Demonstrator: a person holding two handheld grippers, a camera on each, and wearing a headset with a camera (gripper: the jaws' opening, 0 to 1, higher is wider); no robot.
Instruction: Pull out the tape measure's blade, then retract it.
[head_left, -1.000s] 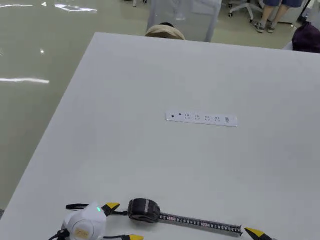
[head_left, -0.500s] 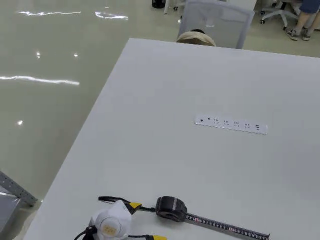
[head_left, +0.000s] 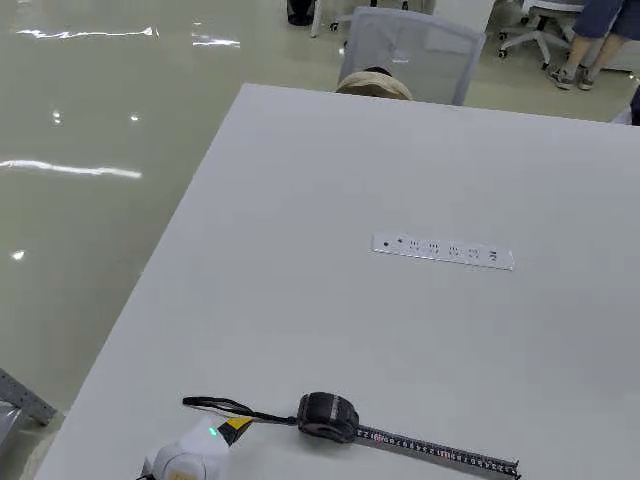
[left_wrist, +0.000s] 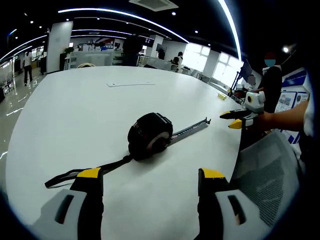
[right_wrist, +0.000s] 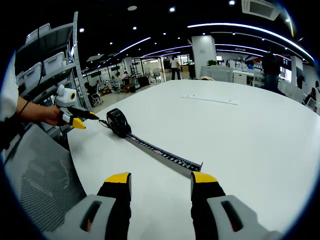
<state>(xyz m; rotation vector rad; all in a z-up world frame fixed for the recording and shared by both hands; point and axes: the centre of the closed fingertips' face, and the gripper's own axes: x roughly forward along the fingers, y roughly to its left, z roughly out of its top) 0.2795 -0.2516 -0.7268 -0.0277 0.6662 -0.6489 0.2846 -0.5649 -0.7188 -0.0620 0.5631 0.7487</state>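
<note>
**Tape measure (head_left: 327, 416) lies on the counter (head_left: 350, 180) with its blade (head_left: 435, 453) drawn out**

At the left, near the counter's front edge, the left gripper (left_wrist: 151, 175) is low over the surface. Its jaws are spread wide with nothing between them. In the right gripper view a hand holds it, with its yellow tips pointing at the tape measure.

A thin black strap (head_left: 225, 408) loops out from the tape measure's case toward the left gripper and lies flat on the counter. In the left gripper view its far end is close to one yellow jaw tip; I cannot tell whether they touch. The round black case sits on the counter just ahead of the left jaws.

The blade runs from the case to the right, flat on the counter. Its hooked end stops just in front of the right gripper (right_wrist: 161, 178), close to one jaw tip. The right jaws are also apart and grip nothing.

Further back, well apart from all this, a white power strip (head_left: 443, 251) lies on the counter.
</note>
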